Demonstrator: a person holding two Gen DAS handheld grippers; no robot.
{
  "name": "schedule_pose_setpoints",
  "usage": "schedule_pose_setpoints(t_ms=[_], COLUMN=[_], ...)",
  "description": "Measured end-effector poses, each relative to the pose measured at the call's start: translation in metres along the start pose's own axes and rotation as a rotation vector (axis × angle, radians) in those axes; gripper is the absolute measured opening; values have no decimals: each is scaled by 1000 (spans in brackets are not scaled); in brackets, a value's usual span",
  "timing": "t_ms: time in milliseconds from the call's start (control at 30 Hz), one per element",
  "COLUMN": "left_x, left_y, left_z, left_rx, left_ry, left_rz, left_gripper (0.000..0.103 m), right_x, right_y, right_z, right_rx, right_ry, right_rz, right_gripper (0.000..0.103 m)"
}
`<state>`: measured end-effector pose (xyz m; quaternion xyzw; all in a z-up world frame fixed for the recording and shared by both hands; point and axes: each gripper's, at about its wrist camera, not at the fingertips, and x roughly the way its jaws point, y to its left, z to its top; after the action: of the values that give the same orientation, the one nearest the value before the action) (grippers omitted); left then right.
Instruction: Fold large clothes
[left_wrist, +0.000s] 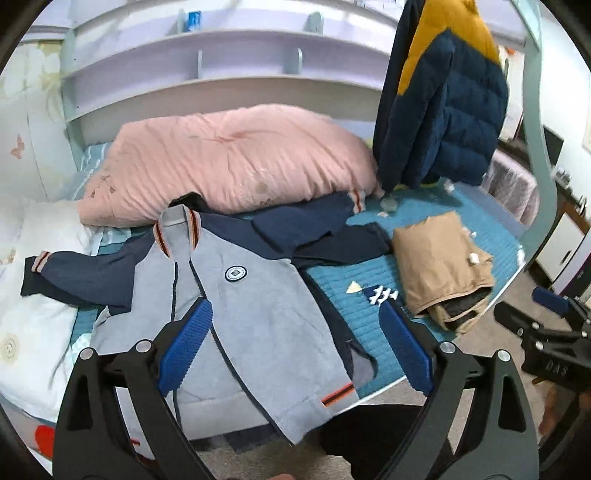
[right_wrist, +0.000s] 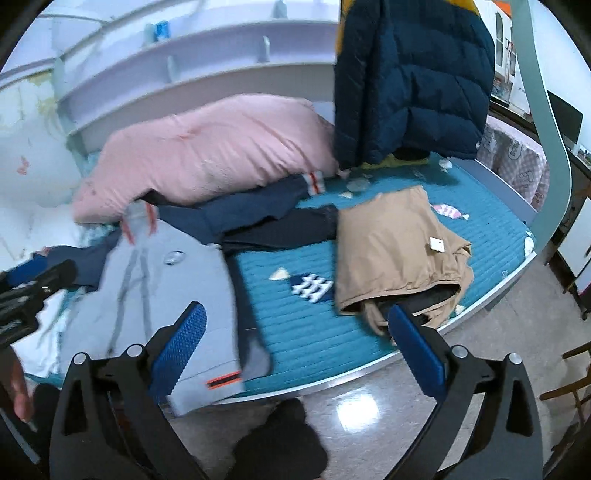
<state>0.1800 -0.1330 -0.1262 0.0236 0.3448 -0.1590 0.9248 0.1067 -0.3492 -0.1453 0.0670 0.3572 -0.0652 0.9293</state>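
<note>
Teal bedspread (left_wrist: 417, 221) carries your grey-and-navy jacket (left_wrist: 255, 295); only the right view shows glossy floor (right_wrist: 354, 406). Your left gripper (left_wrist: 295, 332) and right gripper (right_wrist: 295, 332) hover spread wide, holding nothing.

One grey and navy zip-up jacket (left_wrist: 255, 306) lies spread on one bed with a teal quilted cover (left_wrist: 436, 214). One folded tan garment (left_wrist: 439, 266) sits on the cover. One plump pink quilt (left_wrist: 229, 162) lies behind. One navy and mustard puffer jacket (left_wrist: 443, 103) hangs above. One white pillow (left_wrist: 33, 295) is at the left. Two grippers: the left gripper (left_wrist: 295, 314) and the right gripper (right_wrist: 295, 317).
</note>
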Motion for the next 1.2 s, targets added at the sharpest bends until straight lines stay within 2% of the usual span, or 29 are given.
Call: schedule_pose_setpoints(t_ms=[167, 367, 500, 600, 767, 900, 1200], left_x=[-51, -109, -141, -161, -191, -213, -231], left_y=[14, 24, 29, 29, 27, 22, 15], left_z=[-11, -21, -27, -31, -34, -37, -40], left_rx=[-44, -67, -71, -64, -64, -45, -17], left_ry=[-43, -128, -159, -183, -241, -300, -348], left_rz=[32, 112, 138, 149, 121, 142, 162], left_gripper=[95, 98, 98, 98, 98, 98, 98], right_x=[-54, -109, -137, -152, -177, -189, -200], right_y=[37, 64, 79, 87, 96, 98, 99], right_z=[-13, -17, -22, -24, -29, -32, -36], right_rx=[-31, -61, -90, -99, -114, -114, -112], right_ry=[-69, -154, -208, -235, -287, -316, -335], right_rz=[20, 17, 24, 29, 50, 48, 47], right_gripper=[95, 95, 95, 95, 95, 95, 95])
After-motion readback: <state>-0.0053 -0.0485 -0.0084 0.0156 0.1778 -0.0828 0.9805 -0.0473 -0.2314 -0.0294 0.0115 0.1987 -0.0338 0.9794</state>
